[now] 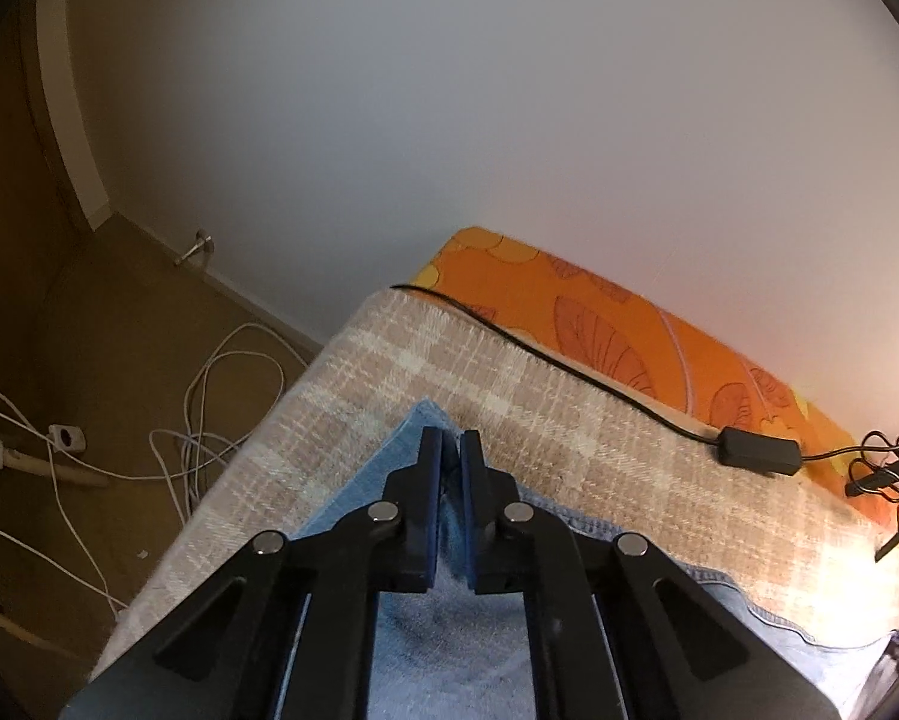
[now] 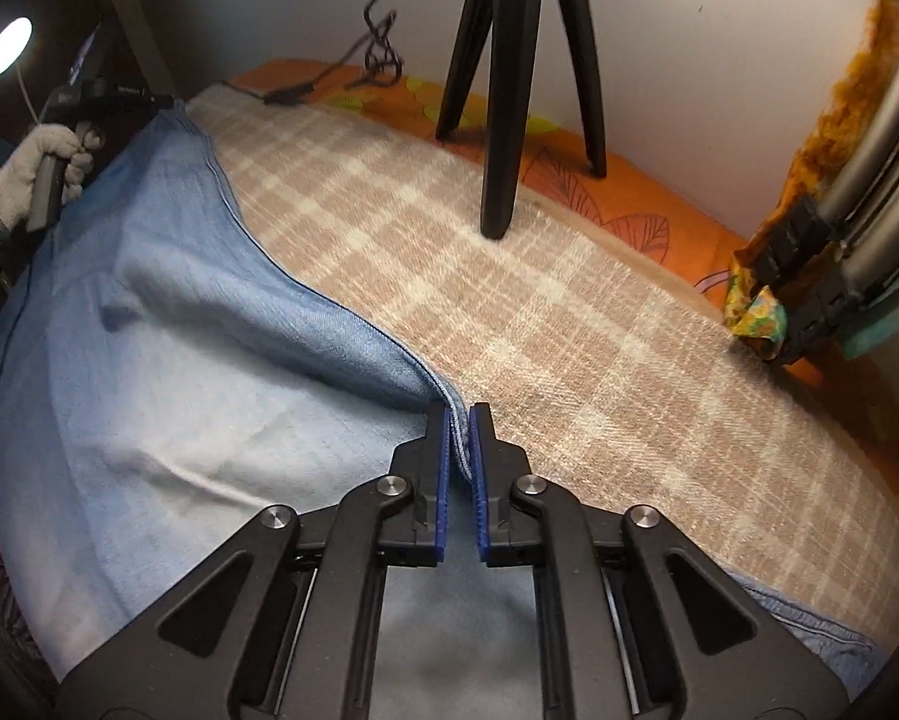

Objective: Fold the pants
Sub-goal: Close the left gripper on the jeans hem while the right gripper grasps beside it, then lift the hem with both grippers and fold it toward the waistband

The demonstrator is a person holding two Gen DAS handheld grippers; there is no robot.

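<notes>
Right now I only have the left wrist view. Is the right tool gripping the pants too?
Observer: Yes. The right tool is shut on the seamed edge of the pants.
Operator: Anything standing on the blanket near it?
Observer: A black tripod; one leg rests on the plaid blanket, beyond the pants' edge.
Operator: Can you see my other hand from there?
Observer: Yes, a gloved hand at far left holds the left tool's handle, where the pants' edge is lifted.

Black hand-held gripper [image 2: 460, 420] — blue pads [image 2: 443, 468], silver screws.
</notes>
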